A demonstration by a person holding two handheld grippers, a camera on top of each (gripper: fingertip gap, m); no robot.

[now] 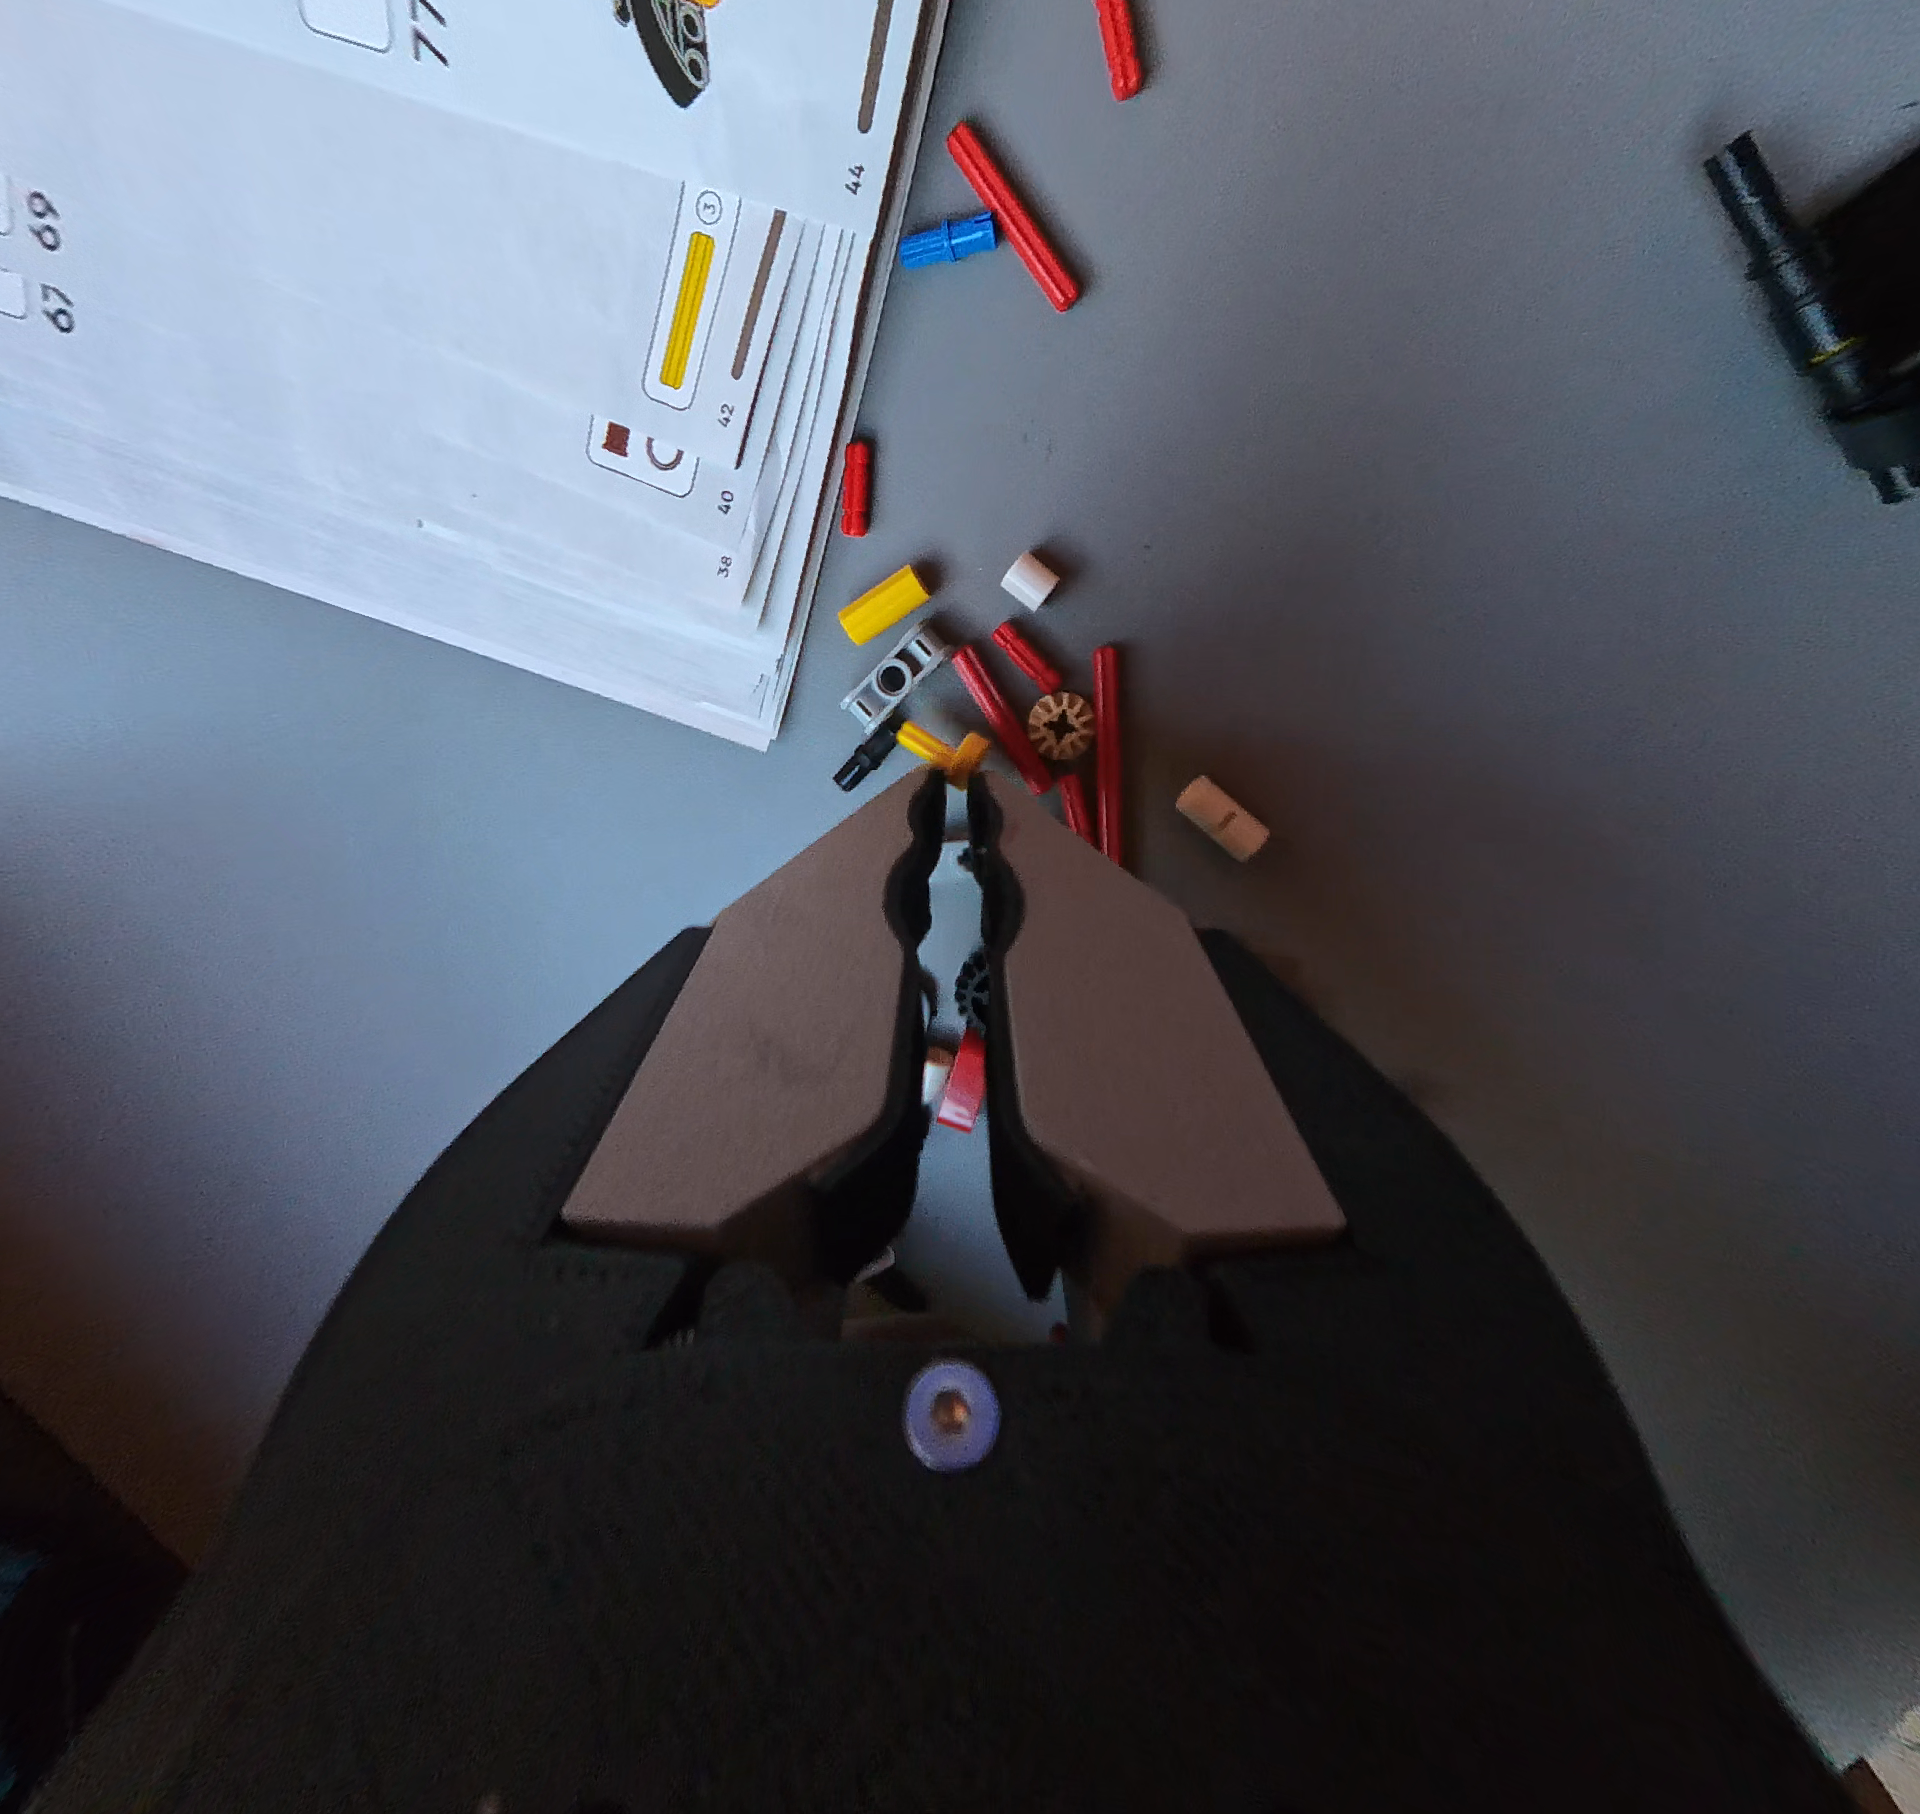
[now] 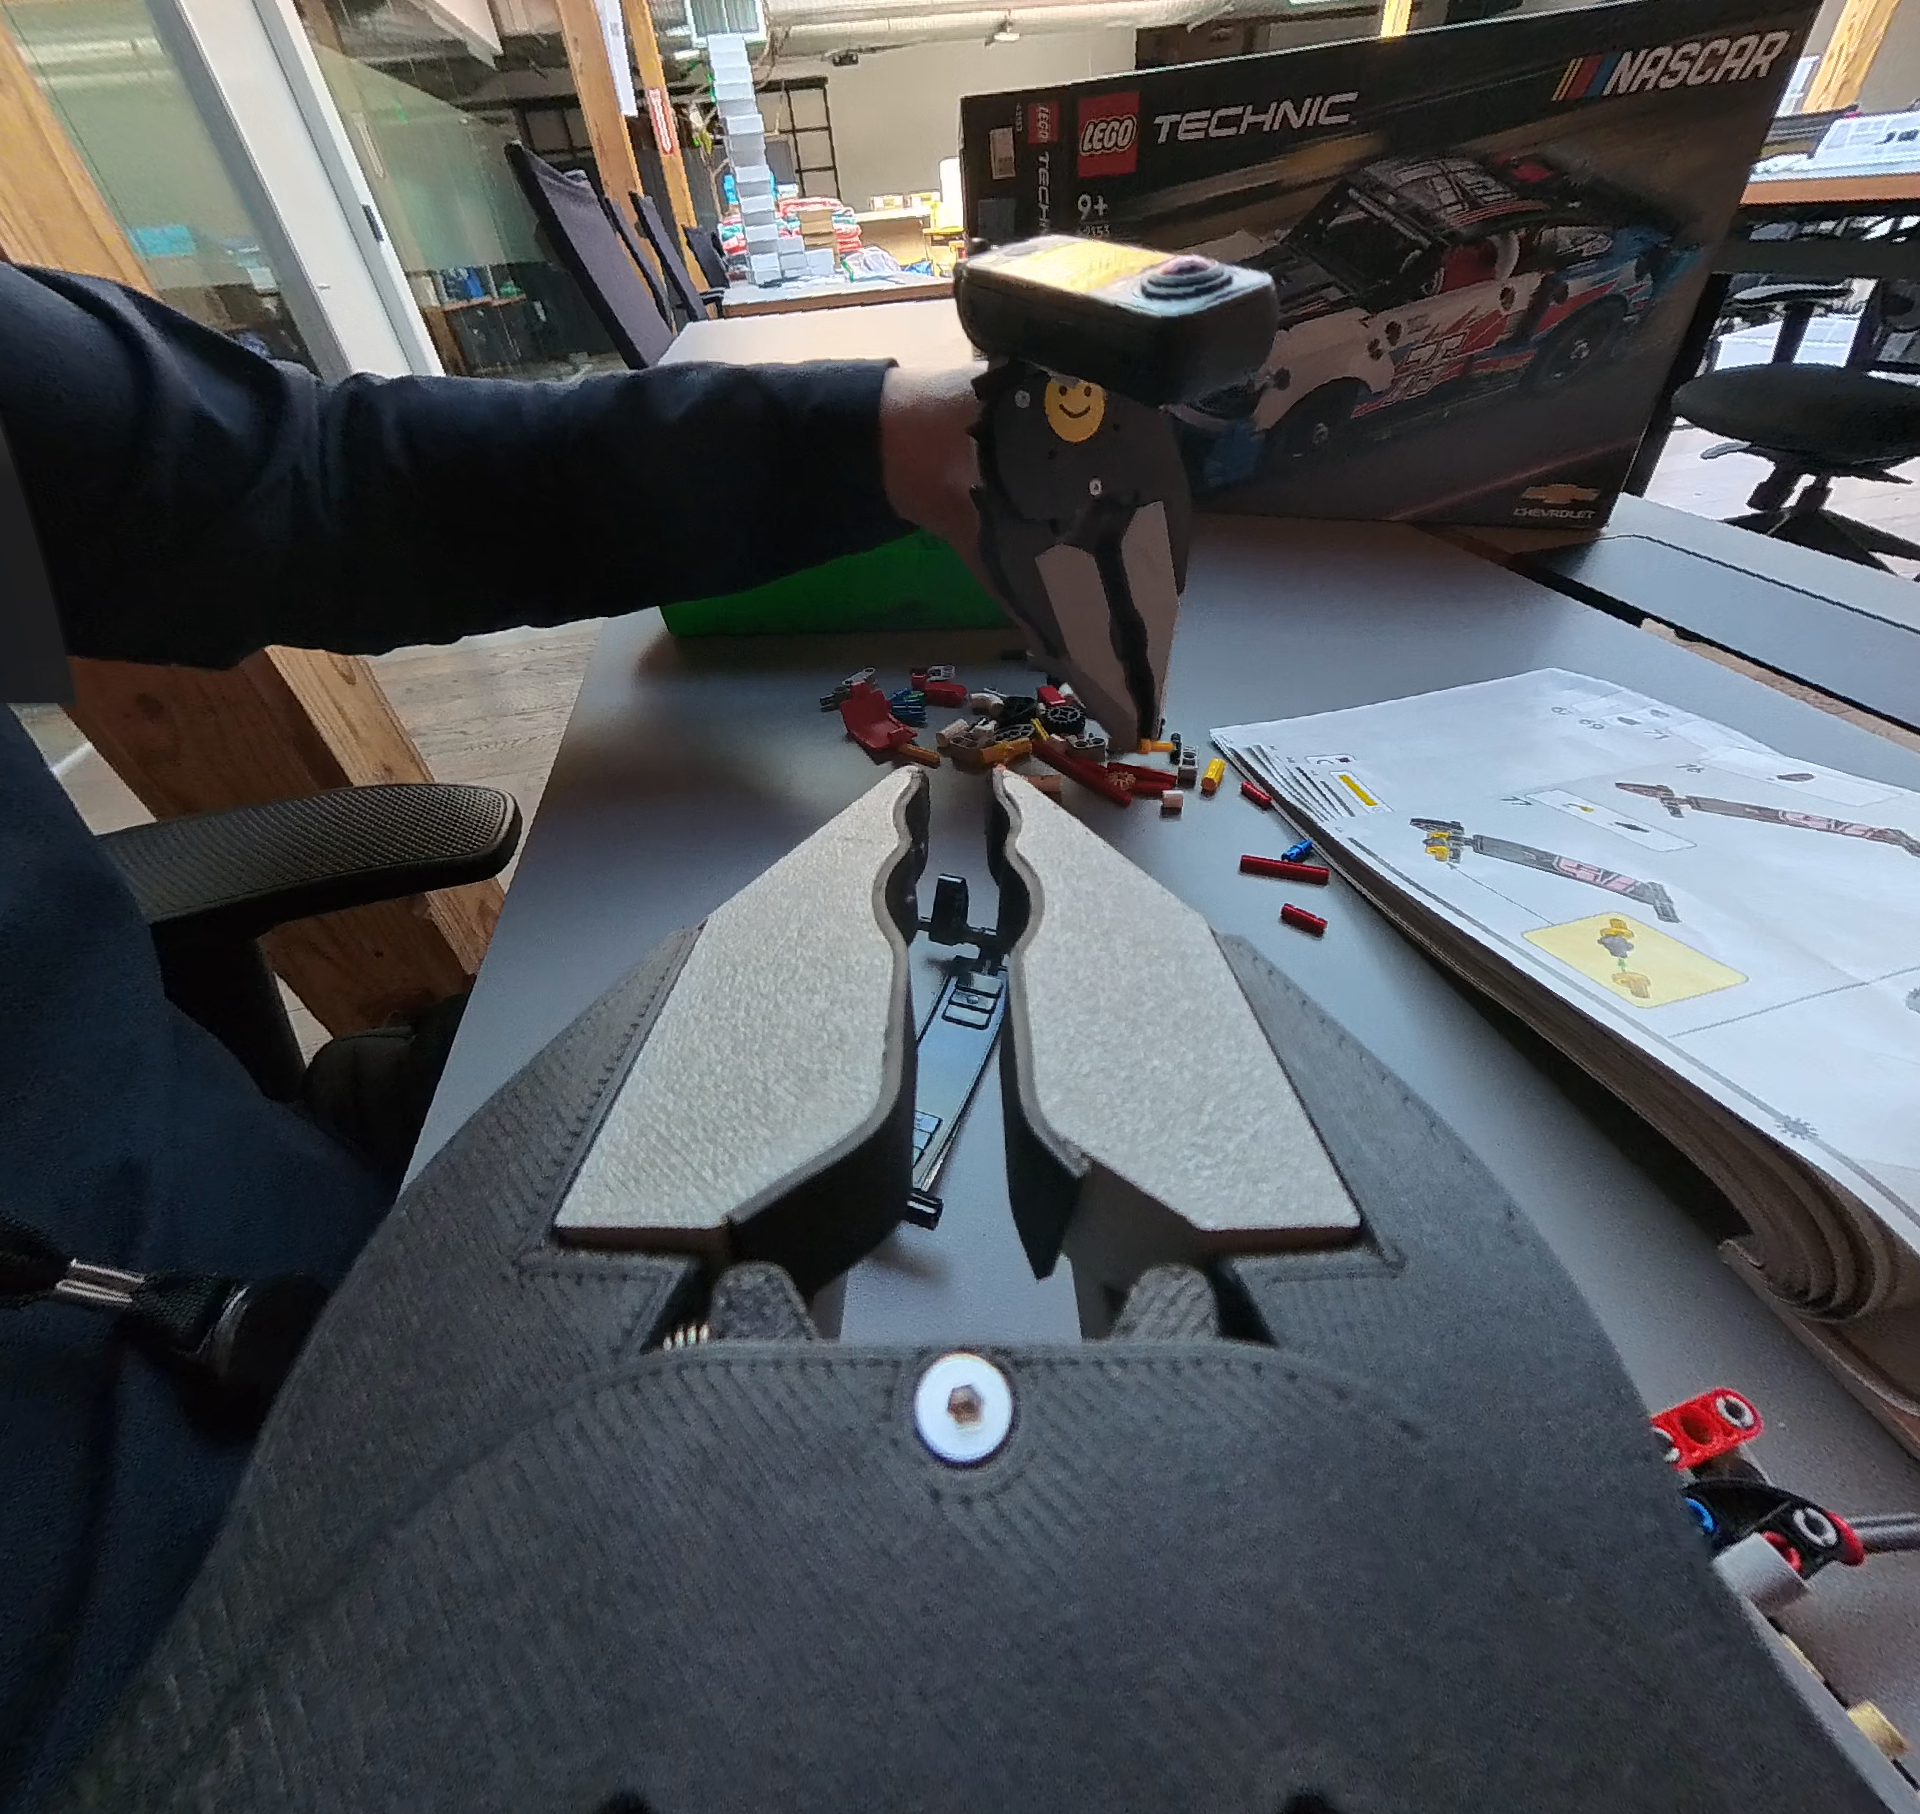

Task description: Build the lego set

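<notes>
Loose parts [image 2: 1039, 736] on table [image 2: 727, 829]; booklet [image 2: 1621, 891] right, box [image 2: 1455, 237] behind.

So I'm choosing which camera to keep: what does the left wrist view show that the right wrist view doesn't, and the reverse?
Only the left wrist view: a close top-down look at the left tool closed on a small orange piece, plus the tan gear and grey connector nearby.

Only the right wrist view: the right tool with a black part between its fingers, the toy car box, a green box, a sleeve.

Both: the grey table, booklet, scattered red axles.
</notes>
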